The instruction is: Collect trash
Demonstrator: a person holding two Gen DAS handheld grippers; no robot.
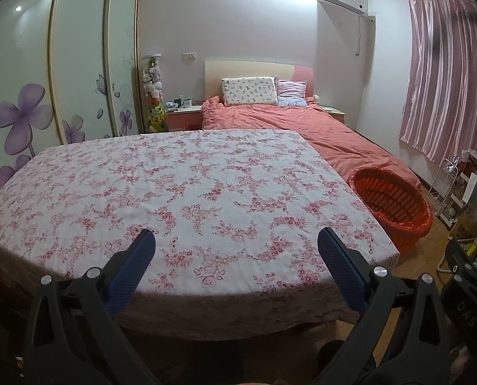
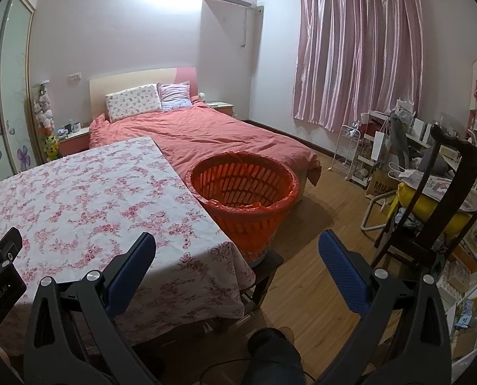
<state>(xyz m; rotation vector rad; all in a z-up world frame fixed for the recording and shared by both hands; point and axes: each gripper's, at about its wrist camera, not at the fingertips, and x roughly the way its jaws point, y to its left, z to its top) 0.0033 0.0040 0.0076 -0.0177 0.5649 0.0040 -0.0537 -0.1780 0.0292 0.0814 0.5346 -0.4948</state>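
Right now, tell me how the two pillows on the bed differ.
The left pillow is wider and cream with a small scattered print; the right pillow is smaller, pinkish-lilac with stripes and a frilled edge. The left pillow partly overlaps the right pillow's near edge. Both lean against the headboard at the top of the bed.

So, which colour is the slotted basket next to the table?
Orange-red, the basket has a matching orange liner bag folded over its rim. The right wrist view shows it best.
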